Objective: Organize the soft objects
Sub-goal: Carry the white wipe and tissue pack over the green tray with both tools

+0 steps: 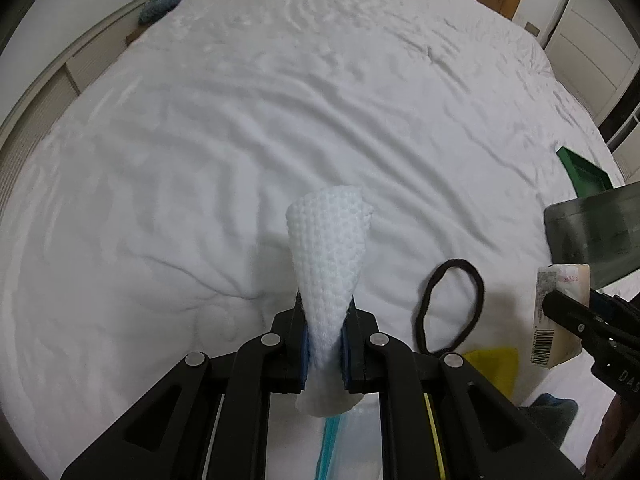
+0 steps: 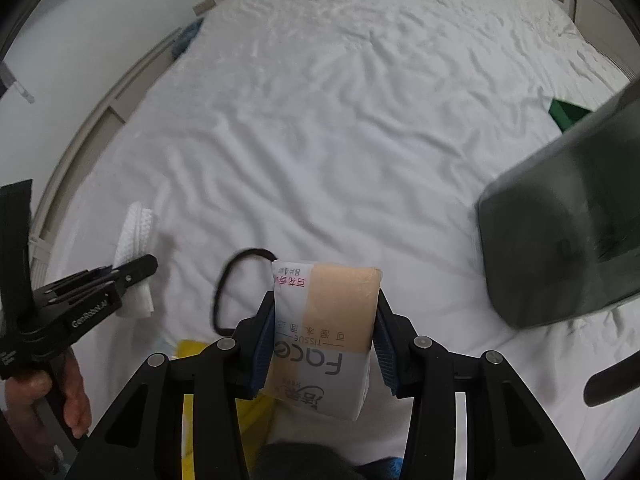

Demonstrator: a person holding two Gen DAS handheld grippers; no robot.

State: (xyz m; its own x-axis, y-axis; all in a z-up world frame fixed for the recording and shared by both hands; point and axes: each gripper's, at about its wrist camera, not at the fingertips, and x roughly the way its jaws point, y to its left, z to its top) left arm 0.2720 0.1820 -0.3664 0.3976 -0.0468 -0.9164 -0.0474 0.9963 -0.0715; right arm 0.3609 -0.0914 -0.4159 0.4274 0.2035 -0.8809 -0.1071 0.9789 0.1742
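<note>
Our left gripper [image 1: 324, 320] pinched a white waffle-knit folded cloth [image 1: 326, 256]; our right gripper [image 2: 326, 320] clamped a peach-and-white tissue pack [image 2: 332, 320] above the rumpled white bedsheet [image 2: 320, 140]

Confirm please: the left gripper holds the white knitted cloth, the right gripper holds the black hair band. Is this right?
Not quite. The right gripper holds the tissue pack, as the right wrist view shows; the black hair band lies on the bed. The left gripper does hold the white knitted cloth.

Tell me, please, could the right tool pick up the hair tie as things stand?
Probably not yet. The right tool is shut on the tissue pack, so its jaws are full. The hair tie lies bare on the bed just ahead to its left, uncovered.
</note>
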